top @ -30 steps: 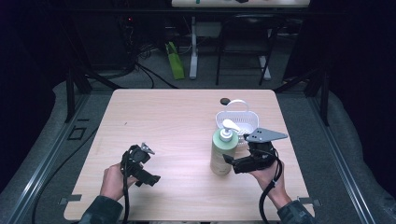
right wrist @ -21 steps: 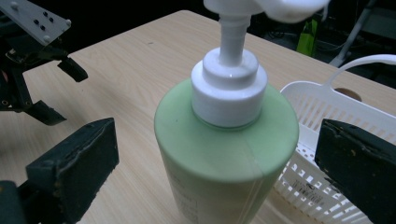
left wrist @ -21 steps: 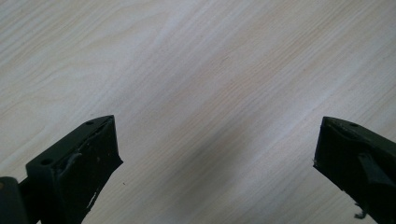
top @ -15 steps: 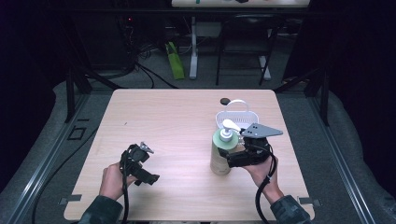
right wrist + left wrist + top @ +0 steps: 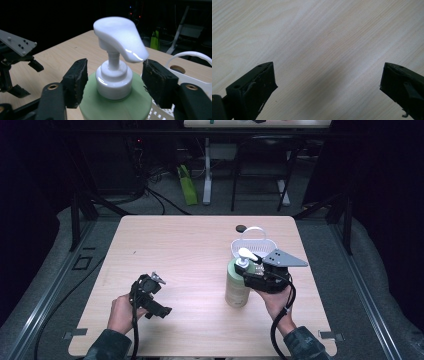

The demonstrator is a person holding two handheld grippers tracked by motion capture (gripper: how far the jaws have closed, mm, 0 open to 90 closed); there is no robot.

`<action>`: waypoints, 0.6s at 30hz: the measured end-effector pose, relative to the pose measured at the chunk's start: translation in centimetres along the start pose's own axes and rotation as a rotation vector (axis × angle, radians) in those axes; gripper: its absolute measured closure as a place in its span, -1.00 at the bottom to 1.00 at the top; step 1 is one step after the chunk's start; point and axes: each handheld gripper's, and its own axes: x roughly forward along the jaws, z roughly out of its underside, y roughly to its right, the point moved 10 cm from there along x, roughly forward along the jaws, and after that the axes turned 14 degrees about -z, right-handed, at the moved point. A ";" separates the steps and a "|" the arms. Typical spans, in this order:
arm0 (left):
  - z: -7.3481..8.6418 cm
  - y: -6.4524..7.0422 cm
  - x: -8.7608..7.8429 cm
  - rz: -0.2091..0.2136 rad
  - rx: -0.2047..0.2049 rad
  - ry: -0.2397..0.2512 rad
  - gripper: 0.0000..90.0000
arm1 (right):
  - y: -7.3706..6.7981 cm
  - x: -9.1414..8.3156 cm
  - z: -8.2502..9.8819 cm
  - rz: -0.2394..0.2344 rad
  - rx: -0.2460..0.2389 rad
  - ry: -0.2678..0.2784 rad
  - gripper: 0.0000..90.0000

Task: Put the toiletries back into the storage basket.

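A pale green pump bottle (image 5: 237, 287) with a white pump head (image 5: 246, 254) stands upright at the table's right. My right gripper (image 5: 246, 270) reaches it from the right at neck height. In the right gripper view its jaws have just been closing, and the white collar (image 5: 113, 82) sits between the pads (image 5: 78, 77). A narrow gap shows on each side of the collar, so the right gripper (image 5: 113, 83) is open. My left gripper (image 5: 152, 300) rests low at the front left, jaws wide apart over bare wood (image 5: 324, 50), holding nothing.
A white basket (image 5: 260, 245) with an arched handle (image 5: 192, 53) stands just behind the bottle, close to the right gripper. A small black round object (image 5: 242, 227) lies farther back. The wooden table (image 5: 175, 250) has open surface in its middle and at the left.
The right gripper has edged up and left toward the bottle's pump neck. The bottle and the left hand have stayed where they were.
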 end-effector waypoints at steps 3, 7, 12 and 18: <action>0.0 0.0 0.1 -0.002 0.003 -0.005 -1.00 | 0.0 0.0 -0.2 0.005 -0.008 0.014 0.00; 0.1 -0.1 0.1 -0.002 0.005 -0.009 -1.00 | 0.1 0.0 -0.5 -0.006 0.011 0.044 0.13; 0.2 0.0 0.1 -0.004 0.007 -0.015 -1.00 | 0.0 -0.1 -0.8 -0.017 0.012 0.063 0.26; 0.2 0.1 0.1 -0.002 0.013 -0.016 -1.00 | -0.4 -0.1 -1.3 -0.027 -0.007 0.088 0.40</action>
